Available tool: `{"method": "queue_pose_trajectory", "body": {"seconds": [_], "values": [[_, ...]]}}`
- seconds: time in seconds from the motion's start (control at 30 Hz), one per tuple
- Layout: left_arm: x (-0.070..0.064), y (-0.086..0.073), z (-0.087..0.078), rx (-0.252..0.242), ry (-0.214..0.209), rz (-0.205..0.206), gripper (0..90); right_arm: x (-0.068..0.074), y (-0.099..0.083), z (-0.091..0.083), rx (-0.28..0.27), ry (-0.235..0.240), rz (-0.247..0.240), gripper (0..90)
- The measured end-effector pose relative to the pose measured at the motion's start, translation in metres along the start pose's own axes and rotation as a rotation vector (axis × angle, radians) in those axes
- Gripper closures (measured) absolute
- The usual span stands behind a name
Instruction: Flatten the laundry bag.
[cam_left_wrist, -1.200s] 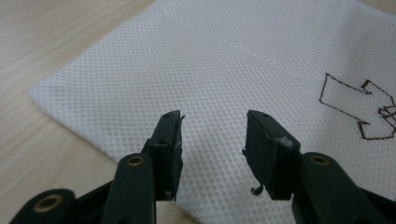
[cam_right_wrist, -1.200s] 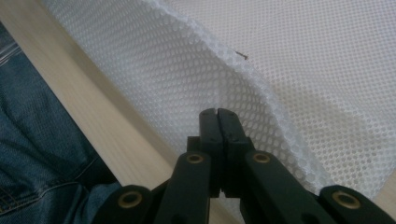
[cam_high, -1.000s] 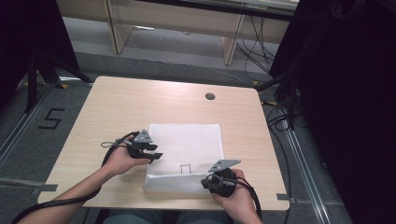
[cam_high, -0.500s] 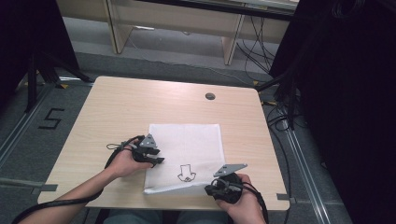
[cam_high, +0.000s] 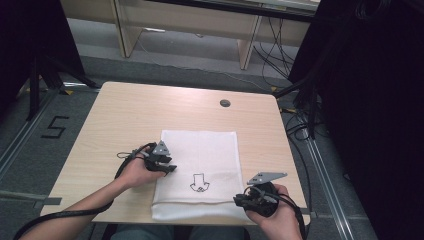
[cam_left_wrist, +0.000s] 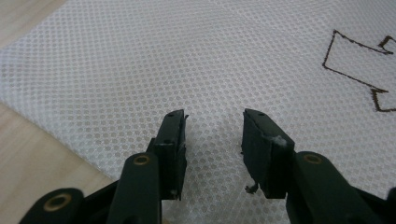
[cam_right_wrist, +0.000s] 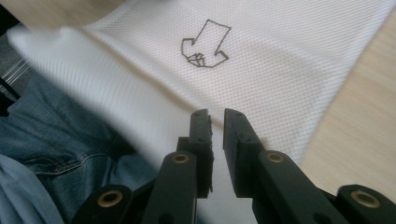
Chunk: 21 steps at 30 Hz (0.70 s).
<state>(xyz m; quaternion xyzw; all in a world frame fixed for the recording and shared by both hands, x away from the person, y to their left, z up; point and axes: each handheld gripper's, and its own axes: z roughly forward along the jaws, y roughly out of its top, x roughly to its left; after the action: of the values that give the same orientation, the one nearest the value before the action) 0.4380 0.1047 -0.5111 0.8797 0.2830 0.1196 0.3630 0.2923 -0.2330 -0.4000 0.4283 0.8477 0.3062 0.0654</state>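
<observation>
A white mesh cloth (cam_high: 200, 147) lies flat on the wooden table (cam_high: 125, 115), its near edge drooping over the table's front. A black arrow outline (cam_high: 199, 183) is drawn on it near the front. My left gripper (cam_high: 169, 168) rests at the cloth's left edge. In the left gripper view it (cam_left_wrist: 212, 128) stands open just over the mesh (cam_left_wrist: 187, 56), nothing between the jaws, the arrow (cam_left_wrist: 359, 70) off to the right. My right gripper (cam_high: 239, 201) sits at the cloth's front right corner. In its own view (cam_right_wrist: 215, 119) a narrow gap separates the jaws above the cloth (cam_right_wrist: 280, 56).
A round dark grommet (cam_high: 225, 103) sits in the table's far part. Bare wood surrounds the cloth on the left, right and far sides. Blue jeans (cam_right_wrist: 60, 140) lie below the front edge. Cables and dark stands flank the table on the floor.
The cloth's raised front fold has been pulled down toward the front edge and laid flat, uncovering the arrow. The right gripper moved nearer the person; the left shifted slightly.
</observation>
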Motion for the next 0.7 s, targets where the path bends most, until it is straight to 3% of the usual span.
{"method": "queue_pose_trajectory", "body": {"seconds": [0.03,0.07,0.1,0.13,0.23,0.37,0.43,0.5,0.53,0.57,0.63,0.7], "values": [[0.002,0.001,0.000,0.006,0.003,0.009,59.6,-0.003,0.002,-0.004,-0.023,-0.009,0.012,82.9],[0.002,0.001,0.002,-0.003,0.009,-0.009,59.6,-0.003,0.002,-0.004,-0.023,-0.009,0.012,82.9],[0.003,0.002,0.000,0.011,0.010,0.014,59.6,-0.005,0.004,-0.007,-0.018,-0.015,0.015,83.3],[0.003,0.002,0.002,0.004,0.008,-0.010,59.7,-0.005,0.004,-0.006,-0.028,-0.016,0.037,83.5],[0.005,0.004,0.003,0.000,0.034,-0.023,60.3,-0.013,0.008,-0.003,-0.011,-0.036,0.022,84.7],[0.007,0.006,0.006,0.000,0.058,-0.052,60.6,-0.026,0.012,0.017,0.024,-0.050,0.020,88.8],[0.006,0.007,0.006,0.006,0.069,-0.052,60.6,-0.030,0.014,0.029,0.081,-0.040,0.061,90.0],[0.007,0.008,0.004,0.015,0.070,-0.044,59.8,-0.037,0.016,0.042,0.098,-0.037,0.046,90.0],[0.007,0.008,0.003,0.016,0.068,-0.044,58.6,-0.036,0.017,0.048,0.125,-0.035,0.083,90.0],[0.007,0.009,-0.005,0.006,0.060,-0.042,57.6,-0.041,0.020,0.058,0.138,-0.037,0.069,90.0],[0.006,0.009,-0.009,-0.001,0.049,-0.043,58.0,-0.044,0.020,0.063,0.134,-0.037,0.059,90.0],[0.003,0.007,-0.023,0.001,0.015,-0.035,63.5,-0.046,0.022,0.070,0.161,-0.037,0.076,90.0]]}}
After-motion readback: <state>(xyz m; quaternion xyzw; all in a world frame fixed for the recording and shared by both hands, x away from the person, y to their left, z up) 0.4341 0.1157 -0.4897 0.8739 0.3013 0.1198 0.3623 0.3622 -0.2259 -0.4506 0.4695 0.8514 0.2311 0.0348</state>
